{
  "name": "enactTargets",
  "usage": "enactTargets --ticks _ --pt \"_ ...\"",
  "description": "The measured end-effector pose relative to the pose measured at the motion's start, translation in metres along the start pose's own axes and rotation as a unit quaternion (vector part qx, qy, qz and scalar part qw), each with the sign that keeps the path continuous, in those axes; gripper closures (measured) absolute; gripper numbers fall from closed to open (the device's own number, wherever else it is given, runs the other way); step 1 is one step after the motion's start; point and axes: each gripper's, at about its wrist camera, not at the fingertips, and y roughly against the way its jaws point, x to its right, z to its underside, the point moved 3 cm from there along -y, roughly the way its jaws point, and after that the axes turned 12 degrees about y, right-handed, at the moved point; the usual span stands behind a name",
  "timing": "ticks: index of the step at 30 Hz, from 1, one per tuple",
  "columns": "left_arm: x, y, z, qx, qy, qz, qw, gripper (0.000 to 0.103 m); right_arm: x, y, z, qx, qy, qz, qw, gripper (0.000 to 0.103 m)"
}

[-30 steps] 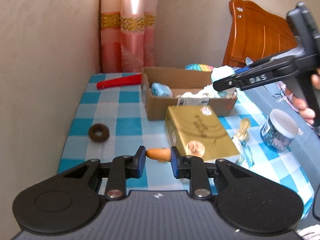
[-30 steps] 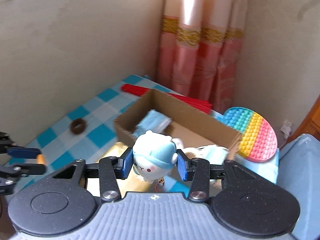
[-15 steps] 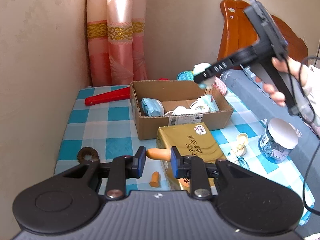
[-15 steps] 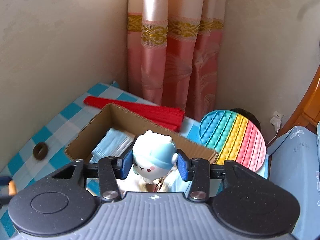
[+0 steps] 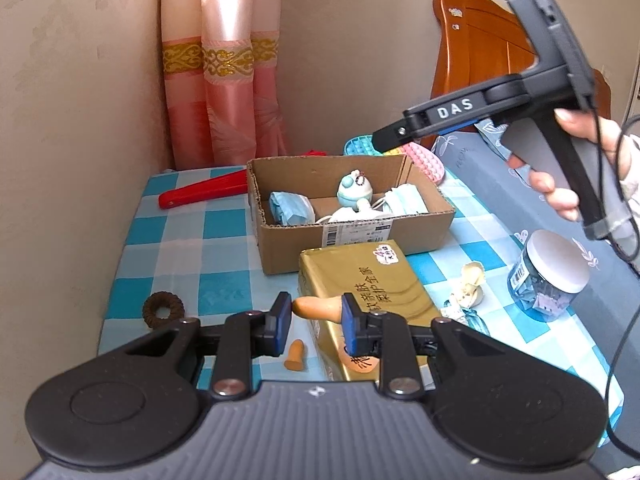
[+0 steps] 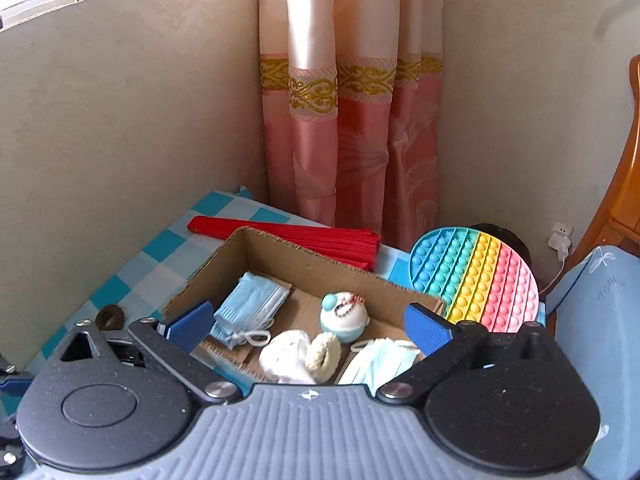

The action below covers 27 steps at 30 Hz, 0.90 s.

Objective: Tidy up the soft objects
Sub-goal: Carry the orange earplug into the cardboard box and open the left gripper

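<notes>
My left gripper (image 5: 315, 314) is shut on an orange foam earplug (image 5: 316, 307), held above the checked cloth in front of the gold box. A second orange earplug (image 5: 295, 355) lies on the cloth below it. My right gripper (image 6: 310, 326) hovers over the cardboard box (image 6: 280, 246) (image 5: 352, 236); its jaws are opening and stand wide with nothing between them. The blue and white plush toy (image 6: 343, 317) (image 5: 354, 190) lies inside the box among blue face masks (image 6: 250, 308) and a white fluffy piece (image 6: 288, 360).
A gold box (image 5: 364, 284) lies in front of the carton. A brown hair tie (image 5: 164, 309), a red folded fan (image 5: 202, 194) (image 6: 288, 234), a rainbow pop-it mat (image 6: 476, 276), a white-lidded jar (image 5: 548, 276) and a small cream trinket (image 5: 470, 284) surround it. Walls and a curtain close the back left.
My right gripper has opened and the plush toy has dropped from it into the cardboard box. My left gripper still holds the earplug.
</notes>
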Motion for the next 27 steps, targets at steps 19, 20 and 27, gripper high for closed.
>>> enactTargets --ticks 19,20,27 --pt "0.023 -0.039 -0.054 0.004 -0.048 -0.012 0.9988 0.078 -0.052 0.072 0.104 -0.016 -0.028 0.057 0.998 0.000" --pt "0.026 -0.044 -0.060 0.002 -0.050 -0.013 0.9986 0.078 -0.052 0.074 0.108 -0.014 -0.038 0.057 0.998 0.000" --pt "0.044 -0.084 -0.097 -0.011 -0.069 -0.010 0.9975 0.078 -0.061 0.091 0.122 -0.006 -0.037 0.062 0.997 0.000"
